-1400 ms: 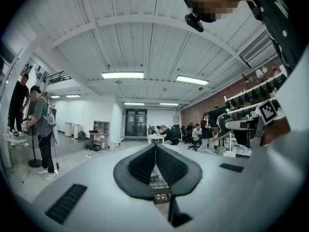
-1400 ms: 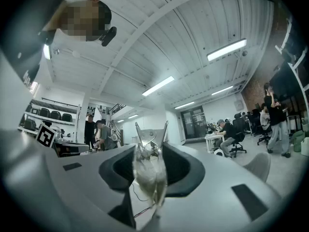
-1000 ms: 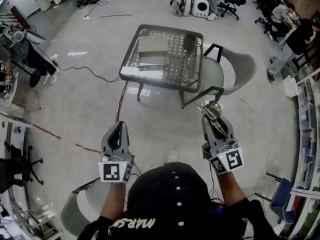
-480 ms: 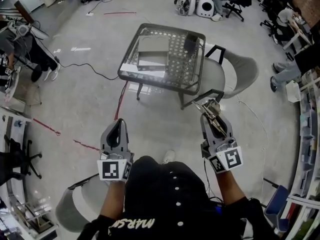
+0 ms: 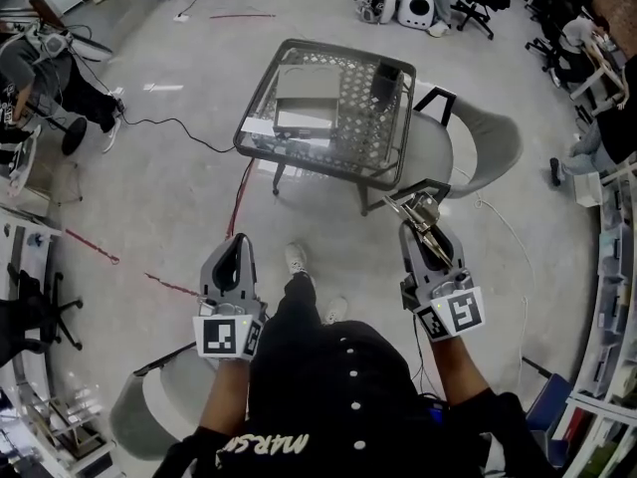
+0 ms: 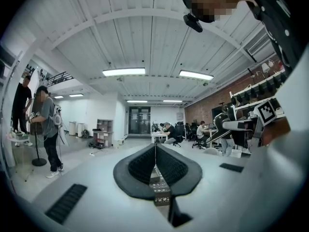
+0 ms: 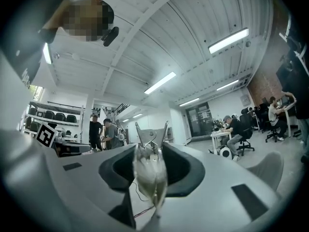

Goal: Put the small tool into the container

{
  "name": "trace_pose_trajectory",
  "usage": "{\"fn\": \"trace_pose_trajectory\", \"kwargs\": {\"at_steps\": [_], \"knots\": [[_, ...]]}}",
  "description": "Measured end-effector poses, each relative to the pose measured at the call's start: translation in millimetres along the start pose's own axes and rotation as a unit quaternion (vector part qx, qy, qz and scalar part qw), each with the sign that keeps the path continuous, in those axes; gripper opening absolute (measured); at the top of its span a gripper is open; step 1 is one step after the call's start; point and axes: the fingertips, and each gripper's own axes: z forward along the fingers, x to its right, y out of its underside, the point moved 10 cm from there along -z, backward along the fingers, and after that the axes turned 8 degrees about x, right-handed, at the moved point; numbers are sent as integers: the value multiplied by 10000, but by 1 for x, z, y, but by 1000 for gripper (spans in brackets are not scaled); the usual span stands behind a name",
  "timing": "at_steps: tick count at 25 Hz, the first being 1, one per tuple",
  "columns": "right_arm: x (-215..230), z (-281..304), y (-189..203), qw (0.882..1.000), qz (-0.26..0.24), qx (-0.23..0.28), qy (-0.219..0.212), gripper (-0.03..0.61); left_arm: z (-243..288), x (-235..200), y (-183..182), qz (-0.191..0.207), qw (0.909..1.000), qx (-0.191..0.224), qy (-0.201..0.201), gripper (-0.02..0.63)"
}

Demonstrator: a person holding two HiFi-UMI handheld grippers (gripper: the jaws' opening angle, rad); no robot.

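Note:
My right gripper (image 5: 422, 219) is shut on a small pliers-like tool (image 5: 416, 210) with pale translucent handles and metal tips that stick out forward. In the right gripper view the tool (image 7: 150, 170) sits between the pads, its metal tips spread in a V above the jaws of that gripper (image 7: 150, 151). My left gripper (image 5: 231, 255) is held at waist height with nothing in it; in the left gripper view this gripper (image 6: 155, 151) has its jaws pressed together. Ahead stands a small metal-mesh table (image 5: 383, 172) with a grey shallow container (image 5: 304, 106) on it, well beyond both grippers.
A small black box (image 5: 386, 80) stands at the table's far right corner. A grey chair (image 5: 478, 147) is pushed against the table's right side. Cables (image 5: 169, 137) run over the floor at left. People sit at the room's edges, and shelves (image 5: 607, 297) line the right wall.
The person has stepped forward: a white shoe now shows between the grippers, and the table sits slightly closer. Both grippers keep their pose, the tool still held in the right one.

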Motion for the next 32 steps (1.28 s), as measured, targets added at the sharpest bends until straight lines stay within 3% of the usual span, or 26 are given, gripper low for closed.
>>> {"fn": "trace_pose_trajectory", "kwargs": {"at_steps": [10,32], "knots": [[19,63,5,9999,-76,85,-50,141,70,-28,10,-139,9997,85,171,26],[35,232,40,9997,-225,-3,-83,141,216,-142,24,-282,9980,77,560,26]]}}
